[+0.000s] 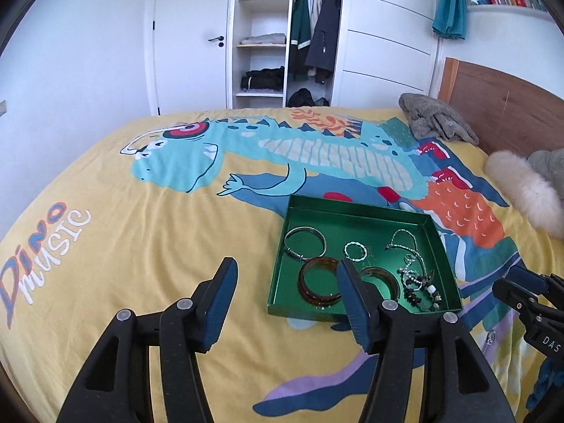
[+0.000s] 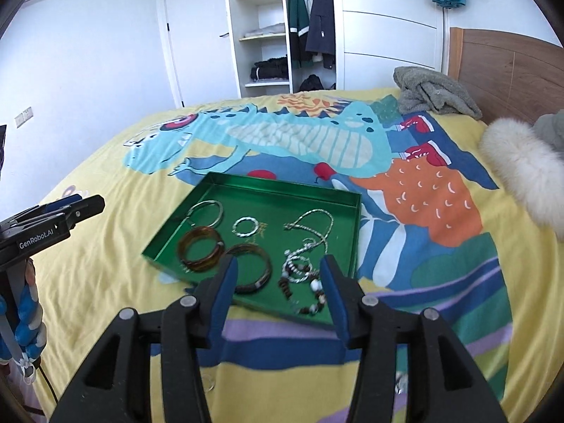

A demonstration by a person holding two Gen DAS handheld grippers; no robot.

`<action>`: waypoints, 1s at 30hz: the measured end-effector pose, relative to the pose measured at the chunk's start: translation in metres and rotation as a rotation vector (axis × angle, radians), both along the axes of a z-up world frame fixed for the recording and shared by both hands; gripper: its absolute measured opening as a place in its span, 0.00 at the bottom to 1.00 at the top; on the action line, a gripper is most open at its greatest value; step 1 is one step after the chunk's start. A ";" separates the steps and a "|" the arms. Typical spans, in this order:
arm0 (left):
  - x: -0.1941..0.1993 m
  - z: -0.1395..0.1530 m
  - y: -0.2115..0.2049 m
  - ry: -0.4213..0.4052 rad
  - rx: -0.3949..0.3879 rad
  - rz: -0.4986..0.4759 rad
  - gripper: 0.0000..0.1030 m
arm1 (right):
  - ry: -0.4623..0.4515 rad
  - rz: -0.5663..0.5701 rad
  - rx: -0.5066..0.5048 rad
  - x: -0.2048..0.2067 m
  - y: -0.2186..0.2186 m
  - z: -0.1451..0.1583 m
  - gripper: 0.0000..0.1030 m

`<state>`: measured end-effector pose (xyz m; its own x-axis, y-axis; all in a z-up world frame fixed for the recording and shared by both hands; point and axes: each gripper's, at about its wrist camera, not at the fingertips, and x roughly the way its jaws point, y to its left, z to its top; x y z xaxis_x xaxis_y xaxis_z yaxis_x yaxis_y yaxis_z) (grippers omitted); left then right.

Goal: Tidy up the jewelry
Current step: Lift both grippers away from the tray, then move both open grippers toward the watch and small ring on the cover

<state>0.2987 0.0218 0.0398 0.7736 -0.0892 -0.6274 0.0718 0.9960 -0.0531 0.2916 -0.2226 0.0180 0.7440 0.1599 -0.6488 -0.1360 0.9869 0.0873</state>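
a shallow green tray (image 1: 356, 208) sits on a yellow dinosaur bedspread (image 1: 141, 211), holding the jewelry: a silver bangle (image 1: 305, 243) at the far left, a small silver ring bracelet (image 1: 355, 250) in the middle, two brown bangles (image 1: 319, 283) nearer, a silver chain necklace (image 1: 405, 243) at the far right and a beaded bracelet (image 1: 421, 290) at the near right corner.

the left gripper (image 1: 287, 282) hangs above the bedspread, jaws about half open and empty; the tray lies ahead and to its right. the right gripper (image 2: 278, 278), also part open and empty, points straight at the tray's near edge, so it looks the nearer one.

only the right view shows the whole second brown bangle (image 2: 252, 268), which the left gripper's finger partly hides in the left view.
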 end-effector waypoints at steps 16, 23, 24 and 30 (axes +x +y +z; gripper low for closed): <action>-0.145 0.022 0.035 -0.063 0.005 0.085 0.72 | -0.056 0.019 0.032 -0.139 0.018 0.028 0.48; -0.195 0.024 0.041 -0.081 0.013 0.103 0.77 | -0.074 0.005 0.042 -0.186 0.015 0.033 0.48; -0.200 0.023 0.042 -0.082 0.010 0.103 0.77 | -0.074 0.001 0.041 -0.190 0.015 0.033 0.48; -0.228 0.027 0.044 -0.096 -0.004 0.096 0.78 | -0.088 -0.020 0.048 -0.219 0.011 0.038 0.49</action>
